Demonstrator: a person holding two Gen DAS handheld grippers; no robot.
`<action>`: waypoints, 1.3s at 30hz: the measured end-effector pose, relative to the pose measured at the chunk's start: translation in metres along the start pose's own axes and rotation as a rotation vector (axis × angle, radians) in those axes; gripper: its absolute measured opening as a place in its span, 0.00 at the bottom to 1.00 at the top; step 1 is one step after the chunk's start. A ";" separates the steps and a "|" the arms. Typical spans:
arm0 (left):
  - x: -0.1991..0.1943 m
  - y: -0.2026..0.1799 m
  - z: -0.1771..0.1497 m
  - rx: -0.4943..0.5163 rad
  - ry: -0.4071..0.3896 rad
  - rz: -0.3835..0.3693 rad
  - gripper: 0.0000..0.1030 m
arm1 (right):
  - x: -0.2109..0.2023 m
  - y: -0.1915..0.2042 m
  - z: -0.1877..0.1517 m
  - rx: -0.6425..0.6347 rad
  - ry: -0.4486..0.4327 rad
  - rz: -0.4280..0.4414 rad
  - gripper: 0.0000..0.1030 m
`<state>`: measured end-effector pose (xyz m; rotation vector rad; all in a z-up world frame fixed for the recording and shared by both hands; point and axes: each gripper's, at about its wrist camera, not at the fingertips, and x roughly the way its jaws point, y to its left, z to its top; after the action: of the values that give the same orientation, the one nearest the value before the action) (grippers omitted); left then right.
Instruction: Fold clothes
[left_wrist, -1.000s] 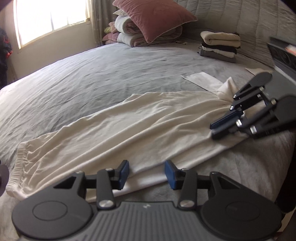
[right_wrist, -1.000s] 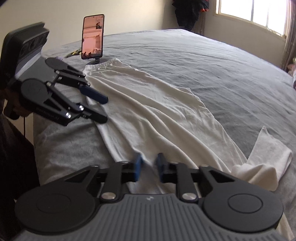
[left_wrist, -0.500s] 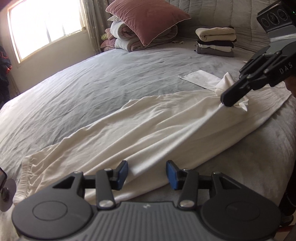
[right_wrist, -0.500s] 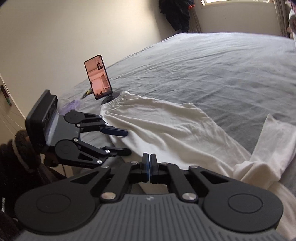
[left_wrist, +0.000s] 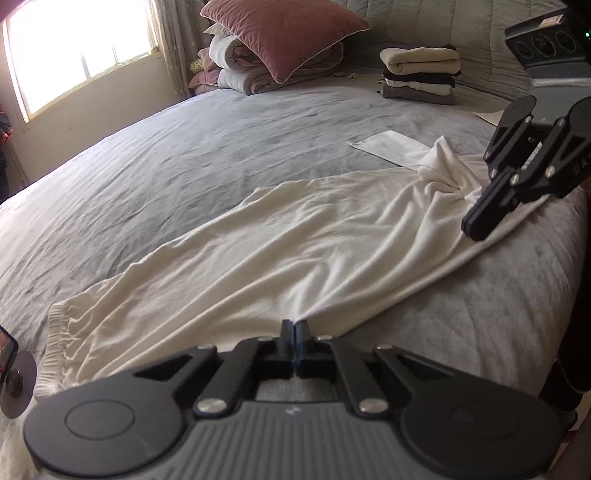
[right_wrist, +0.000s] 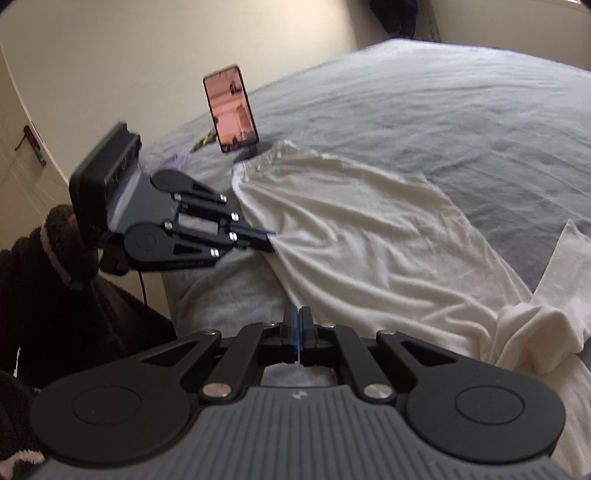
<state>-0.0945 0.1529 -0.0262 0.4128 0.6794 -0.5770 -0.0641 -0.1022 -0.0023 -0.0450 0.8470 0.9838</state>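
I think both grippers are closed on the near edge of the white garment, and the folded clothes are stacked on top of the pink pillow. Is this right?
Not fully. The left gripper and the right gripper are both shut on the white garment, but the stack of folded clothes sits on the bed, apart from the pink pillow, to its right. The left wrist view shows it.

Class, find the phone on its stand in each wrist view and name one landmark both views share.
Left wrist view: phone cut off at the left edge, beside the garment's elastic hem.
Right wrist view: upright, upper centre-left, behind that hem.
Shared landmark: the white garment.
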 end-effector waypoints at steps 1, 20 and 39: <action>0.000 0.000 0.000 0.001 0.000 -0.001 0.01 | 0.002 0.001 -0.001 -0.011 0.005 -0.007 0.02; -0.008 0.006 0.002 -0.043 -0.066 -0.004 0.01 | 0.041 0.014 0.005 -0.095 -0.042 -0.134 0.33; -0.016 0.008 -0.004 -0.064 -0.073 -0.052 0.00 | 0.041 0.027 0.001 -0.265 -0.011 -0.260 0.00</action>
<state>-0.1017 0.1667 -0.0165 0.3135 0.6384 -0.6147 -0.0726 -0.0564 -0.0190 -0.3675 0.6765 0.8440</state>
